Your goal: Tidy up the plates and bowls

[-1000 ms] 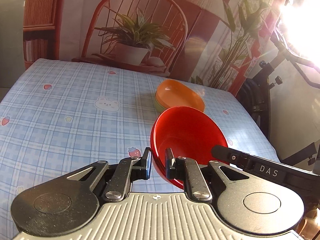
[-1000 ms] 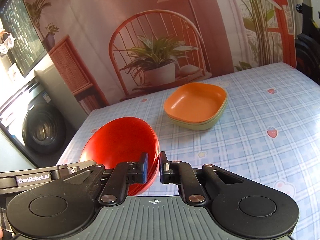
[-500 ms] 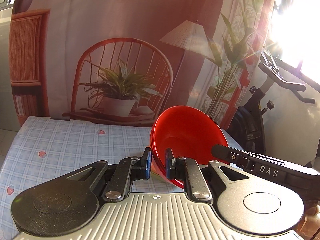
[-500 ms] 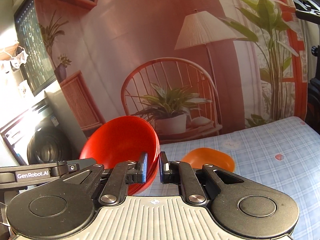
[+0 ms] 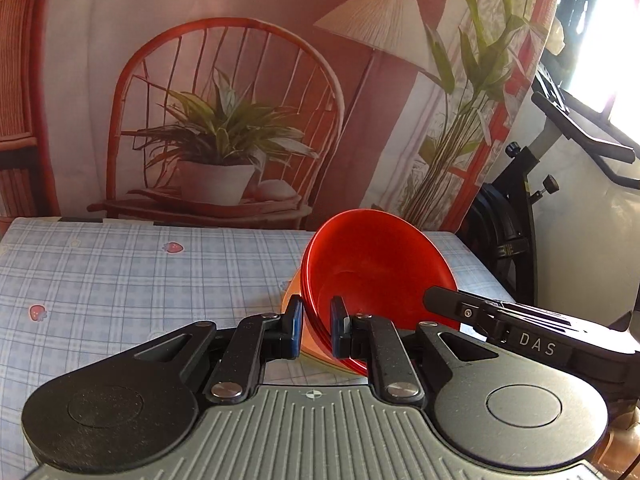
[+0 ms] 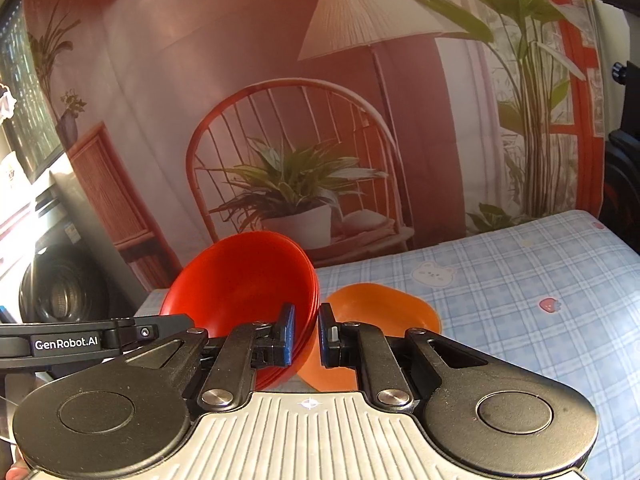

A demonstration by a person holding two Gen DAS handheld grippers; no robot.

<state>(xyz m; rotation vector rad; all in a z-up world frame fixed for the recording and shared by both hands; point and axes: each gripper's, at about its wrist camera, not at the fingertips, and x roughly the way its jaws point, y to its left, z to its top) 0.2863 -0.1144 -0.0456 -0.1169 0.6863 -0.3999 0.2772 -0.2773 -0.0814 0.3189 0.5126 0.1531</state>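
Warm daylight floods in, glare blowing out the window (image 5: 616, 40); sharp focus, fisheye-bent edges.

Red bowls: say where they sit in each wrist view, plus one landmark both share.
Left wrist: red bowls right of centre, rim pinched by the left gripper.
Right wrist: red bowls left of centre, rim pinched by the right gripper.
Shared landmark: orange dish just behind them.

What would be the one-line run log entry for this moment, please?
left gripper: shut on red bowls | right gripper: shut on same stack | orange dish: on table, just beyond | stage: carrying
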